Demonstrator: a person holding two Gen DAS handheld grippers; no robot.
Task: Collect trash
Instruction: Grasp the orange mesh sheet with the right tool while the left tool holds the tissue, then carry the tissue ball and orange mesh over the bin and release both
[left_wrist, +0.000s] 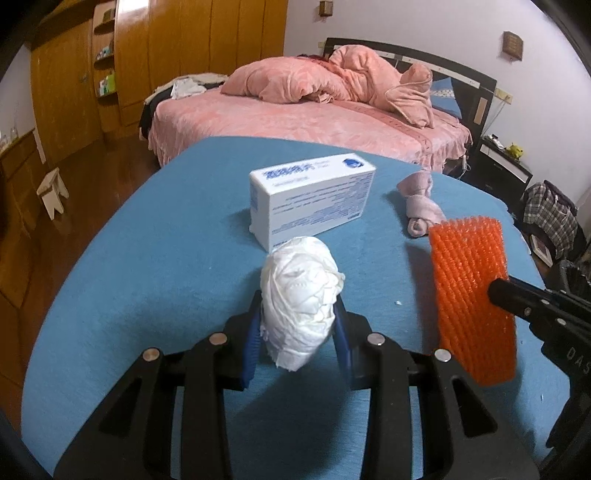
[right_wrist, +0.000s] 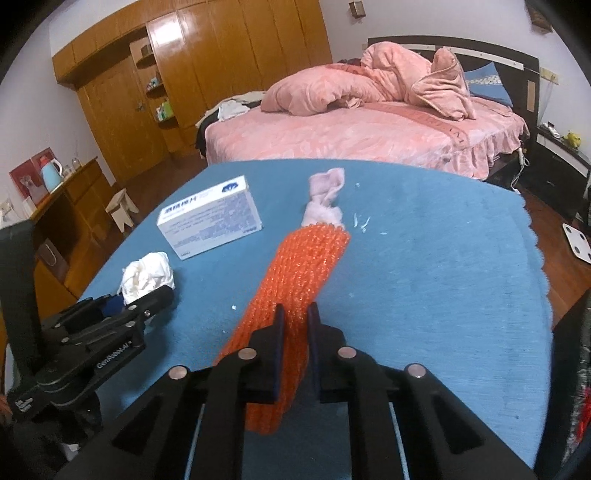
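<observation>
Blue table (left_wrist: 129, 258): bears all items.
White box (left_wrist: 314, 199): far centre, lying flat.
Orange foam net (right_wrist: 295, 280): clamped in right gripper (right_wrist: 295, 321), jaws nearly closed.
White paper wad (left_wrist: 301, 299): pinched in left gripper (left_wrist: 295, 317), jaws part-closed.
Pink wrapper (left_wrist: 421, 205): far right, beside box.

White crumpled paper wad (left_wrist: 301, 295) between the blue pads (left_wrist: 249, 345) of the black left gripper (left_wrist: 295, 325). Orange netted foam sleeve (right_wrist: 295, 295) in the black right gripper (right_wrist: 295, 325). Ahead: white box (left_wrist: 314, 201) with blue print, pale pink tissue (right_wrist: 325, 195), blue tablecloth (left_wrist: 147, 258).
</observation>
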